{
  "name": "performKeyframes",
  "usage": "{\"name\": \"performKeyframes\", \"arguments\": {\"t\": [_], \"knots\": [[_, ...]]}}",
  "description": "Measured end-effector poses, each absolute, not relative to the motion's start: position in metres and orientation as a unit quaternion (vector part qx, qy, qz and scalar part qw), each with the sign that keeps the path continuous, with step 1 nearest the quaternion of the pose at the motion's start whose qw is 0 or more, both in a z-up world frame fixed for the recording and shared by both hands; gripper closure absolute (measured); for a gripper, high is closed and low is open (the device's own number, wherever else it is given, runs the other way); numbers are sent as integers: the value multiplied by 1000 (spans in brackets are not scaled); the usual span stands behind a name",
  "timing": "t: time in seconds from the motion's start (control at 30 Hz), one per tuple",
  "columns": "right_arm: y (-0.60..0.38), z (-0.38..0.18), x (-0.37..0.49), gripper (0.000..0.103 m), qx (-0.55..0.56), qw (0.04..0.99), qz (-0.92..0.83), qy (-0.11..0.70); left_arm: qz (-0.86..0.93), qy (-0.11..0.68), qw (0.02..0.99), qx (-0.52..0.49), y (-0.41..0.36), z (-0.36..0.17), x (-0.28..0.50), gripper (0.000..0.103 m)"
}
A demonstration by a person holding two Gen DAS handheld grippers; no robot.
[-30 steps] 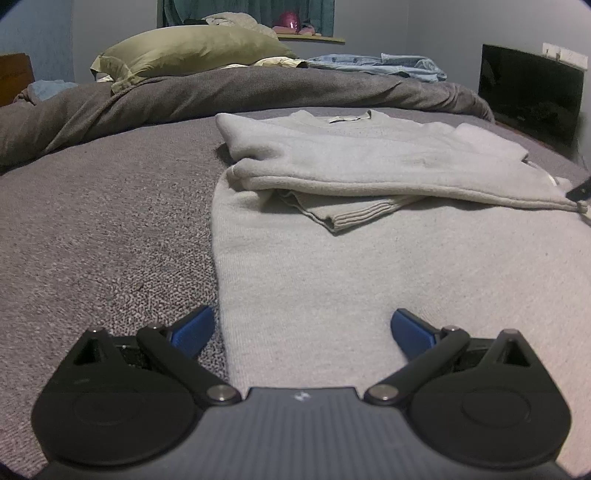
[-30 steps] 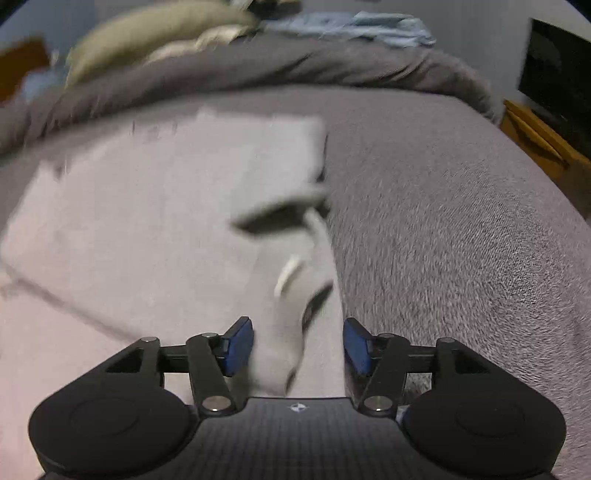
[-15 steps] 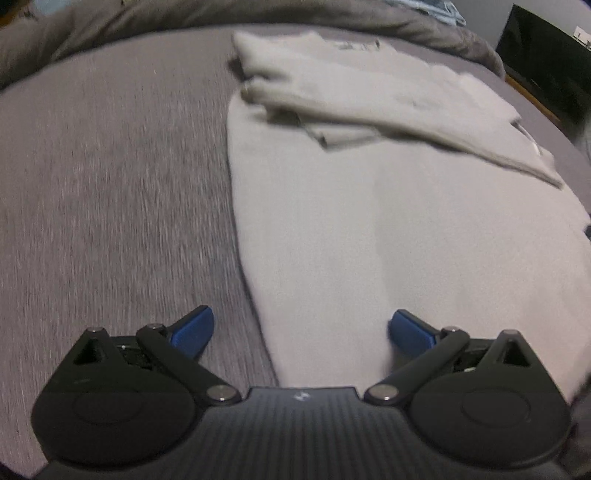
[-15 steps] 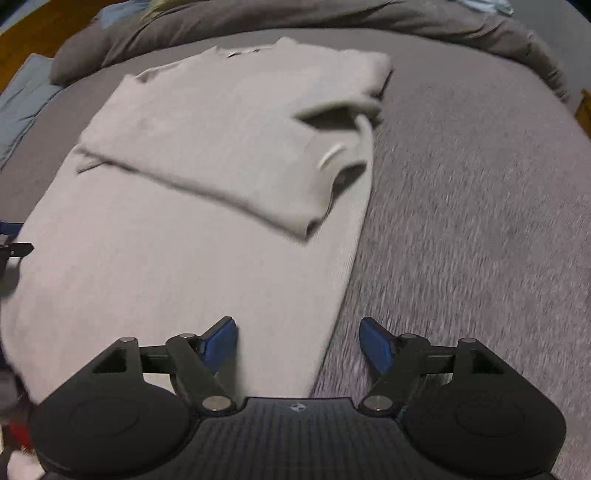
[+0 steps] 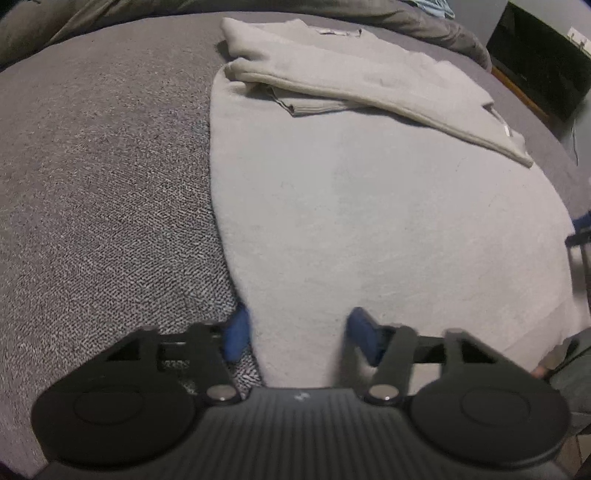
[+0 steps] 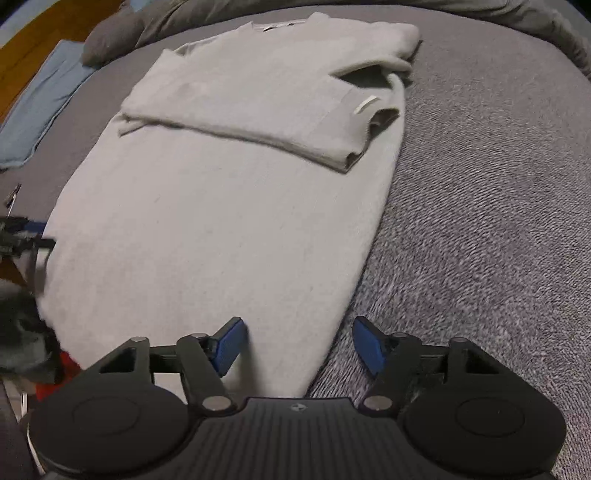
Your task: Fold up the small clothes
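Pulled back from the folded sleeves to the sweater's near hem within the past second, both cameras tipping from the far bedding down onto the knit. Left gripper (image 5: 297, 334), jaws closing, straddling the hem's left corner: one blue pad off the cloth over the grey bedspread (image 5: 103, 192), the other over the knit, no pinch visible yet. Right gripper (image 6: 299, 345), jaws likewise closing, mirrored at the right corner, sweater edge running up between its pads, cloth not yet clamped. Each tool's tip glimpsed at the frame edge of the other's view, flanking the hem.

Outward from the jaws: pale grey sweater (image 5: 369, 221) spread flat on the bedspread, sleeves already folded across the chest in a band (image 6: 258, 110). Long axis running straight away from the grippers, hem nearest, neckline and label farthest, toward the rumpled duvet (image 5: 424, 22). Blue cloth (image 6: 40, 107) lying apart to the sweater's left in the right-hand view.

Step in hand, by judgement: seizing both hem corners ahead of the bottom-to-top fold. Next move likely needing both pinches to catch every layer at the corners, then an even, matched lift and carry toward the collar, keeping the hem straight and the sleeve band undisturbed.
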State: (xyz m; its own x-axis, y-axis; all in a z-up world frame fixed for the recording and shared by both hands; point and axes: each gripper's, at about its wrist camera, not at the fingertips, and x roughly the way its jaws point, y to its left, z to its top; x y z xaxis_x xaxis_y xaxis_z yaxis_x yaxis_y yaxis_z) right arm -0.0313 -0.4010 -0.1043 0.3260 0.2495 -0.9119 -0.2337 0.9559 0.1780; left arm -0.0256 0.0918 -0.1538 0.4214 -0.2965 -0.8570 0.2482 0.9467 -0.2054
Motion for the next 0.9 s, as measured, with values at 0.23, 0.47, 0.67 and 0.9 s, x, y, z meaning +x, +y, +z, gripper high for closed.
{"name": "performKeyframes", "arguments": {"t": [0.23,0.47,0.67,0.9], "knots": [[-401,-104,-49,79,4,797,179,578,-166,514,839,-74,102,-147,-37,71],[-396,-111,-64,80,-3,765,220,605,-169,551,810,-104,107,-162,-50,72],[-390,-106,-67,76,-14,764,225,605,-166,566,800,-111,108,-155,-50,82],[-388,-73,-59,96,-31,793,251,554,-206,521,811,-171,125,-128,-33,99]]}}
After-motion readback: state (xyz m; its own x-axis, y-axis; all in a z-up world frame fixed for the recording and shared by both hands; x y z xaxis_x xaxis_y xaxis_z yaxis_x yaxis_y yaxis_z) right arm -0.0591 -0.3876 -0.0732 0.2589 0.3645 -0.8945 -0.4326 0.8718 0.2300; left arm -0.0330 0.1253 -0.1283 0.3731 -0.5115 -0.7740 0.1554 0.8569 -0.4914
